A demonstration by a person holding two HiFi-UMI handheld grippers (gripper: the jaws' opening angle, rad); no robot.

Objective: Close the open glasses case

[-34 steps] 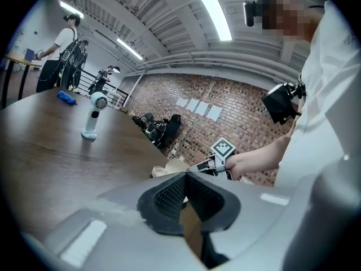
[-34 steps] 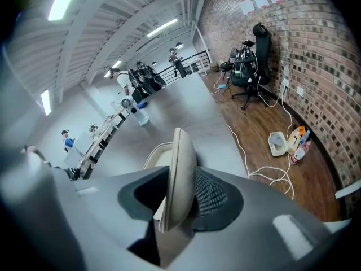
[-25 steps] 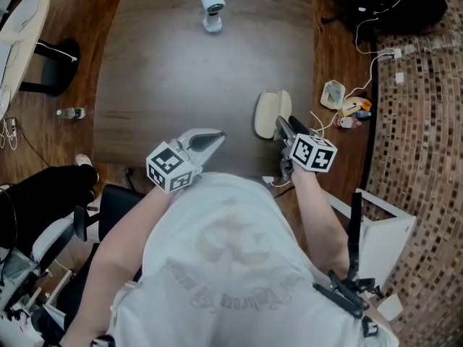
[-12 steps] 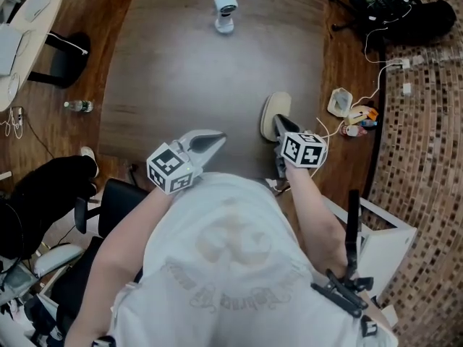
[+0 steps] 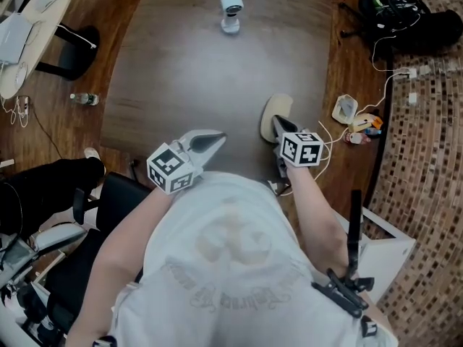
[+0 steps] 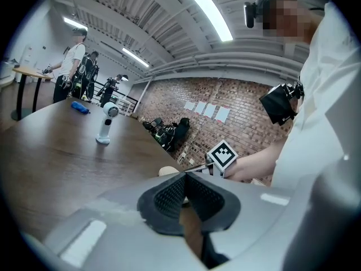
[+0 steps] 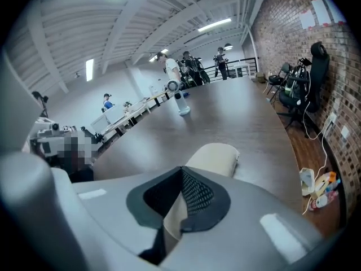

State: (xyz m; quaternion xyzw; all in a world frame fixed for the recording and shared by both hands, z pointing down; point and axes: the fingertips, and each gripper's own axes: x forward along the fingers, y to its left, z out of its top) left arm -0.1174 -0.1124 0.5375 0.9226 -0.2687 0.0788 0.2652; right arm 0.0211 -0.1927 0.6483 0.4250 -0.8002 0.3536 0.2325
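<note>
On the dark wooden counter [image 5: 188,71], near its front edge: one cream glasses case [image 5: 273,109], oval, lying flat. Its lid appears lowered onto its base, with a seam showing at the end in the right gripper view.

Right claw [image 5: 277,121]: just at the near end of the glasses case, pointing down over it. Jaws clenched tip to tip, with nothing gripped between the pads [image 7: 197,193]. The cream shell shows directly beyond the tips; whether they touch it cannot be told. Marker cube [image 5: 302,149] behind, on the person's side of the case.

Left claw [image 5: 217,137]: well to the left of the glasses case, above the counter. Jaws clenched, empty.

White camera on a stand [image 5: 231,11]: upright, far beyond the glasses case.

Cables and small clutter [image 5: 354,114]: on the floor, right of the glasses case.
</note>
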